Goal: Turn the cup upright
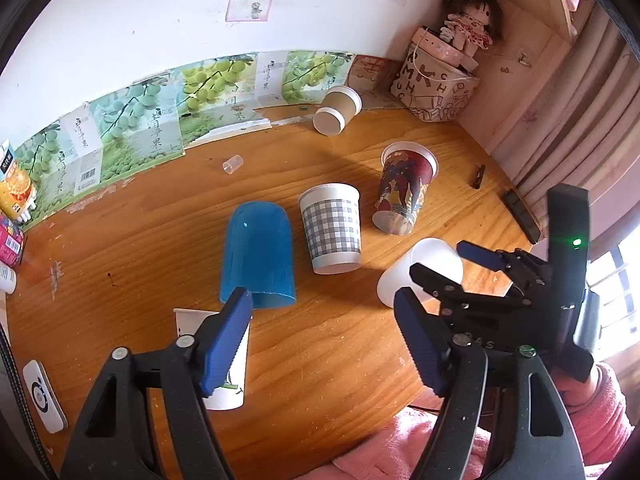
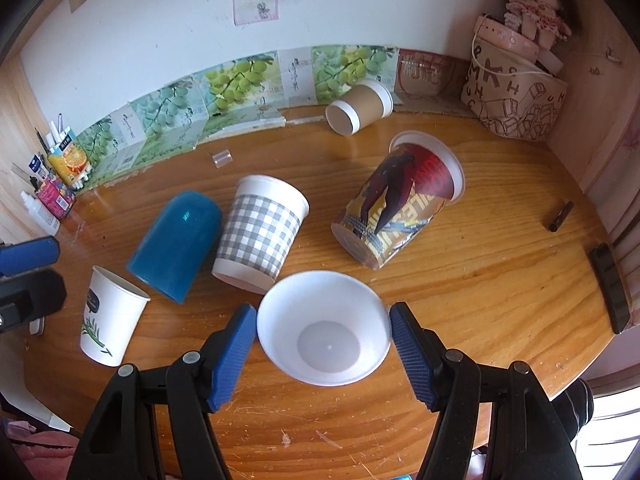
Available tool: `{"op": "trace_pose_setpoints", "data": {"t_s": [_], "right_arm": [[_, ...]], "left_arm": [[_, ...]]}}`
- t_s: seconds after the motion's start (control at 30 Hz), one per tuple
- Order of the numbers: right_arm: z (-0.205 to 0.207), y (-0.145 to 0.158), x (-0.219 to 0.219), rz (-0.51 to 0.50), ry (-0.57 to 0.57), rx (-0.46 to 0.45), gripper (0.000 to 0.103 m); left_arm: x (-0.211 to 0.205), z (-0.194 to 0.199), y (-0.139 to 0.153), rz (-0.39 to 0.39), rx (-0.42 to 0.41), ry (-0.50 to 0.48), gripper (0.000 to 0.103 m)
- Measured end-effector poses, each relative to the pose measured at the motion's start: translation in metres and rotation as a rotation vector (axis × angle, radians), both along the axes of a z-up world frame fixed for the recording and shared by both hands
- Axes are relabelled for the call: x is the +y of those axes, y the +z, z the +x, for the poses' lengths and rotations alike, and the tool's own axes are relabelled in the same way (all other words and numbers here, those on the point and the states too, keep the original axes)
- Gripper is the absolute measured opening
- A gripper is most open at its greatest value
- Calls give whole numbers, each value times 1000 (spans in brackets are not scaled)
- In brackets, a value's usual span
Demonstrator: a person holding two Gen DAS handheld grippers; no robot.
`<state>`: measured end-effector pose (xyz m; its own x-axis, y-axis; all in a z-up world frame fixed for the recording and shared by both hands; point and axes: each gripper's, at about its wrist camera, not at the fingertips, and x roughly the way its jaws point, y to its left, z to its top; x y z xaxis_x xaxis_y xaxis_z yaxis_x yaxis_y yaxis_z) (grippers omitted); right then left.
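A plain white cup [image 2: 324,328] sits between the pads of my right gripper [image 2: 323,344], its mouth facing the camera; the pads stand just off its rim on both sides. In the left wrist view the same white cup [image 1: 420,272] lies tilted on the table with the right gripper [image 1: 448,264] around it. My left gripper [image 1: 324,344] is open and empty, above the table in front of a blue cup [image 1: 258,252] standing upside down. A white cup with a leaf print [image 1: 224,364] stands upright by the left pad.
A grey checked cup [image 2: 260,232] stands upside down. A printed cup [image 2: 396,200] and a brown paper cup [image 2: 360,108] lie on their sides. A lettered box with a doll [image 2: 516,92] fills the back right corner. A black bar [image 2: 610,292] lies near the right edge.
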<state>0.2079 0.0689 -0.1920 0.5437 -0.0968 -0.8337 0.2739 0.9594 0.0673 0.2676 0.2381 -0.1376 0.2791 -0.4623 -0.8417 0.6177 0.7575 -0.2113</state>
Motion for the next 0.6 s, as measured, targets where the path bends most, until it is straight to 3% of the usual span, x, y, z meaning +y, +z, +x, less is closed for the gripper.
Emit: {"op": "trace_pose_setpoints", "data": {"t_s": [0.17,0.33,0.6], "right_arm": [[-6,28,-2,19,10,-86,81],[-15,55,-4,26,58,-175,82],[-53,92,-17,-12,113,-245,83]], "left_arm": [[2,-1,5,8,-12,50,82],[-5,-16,15,48,-61,60,82],[-27,-45,41,71,-155,87,83]]}}
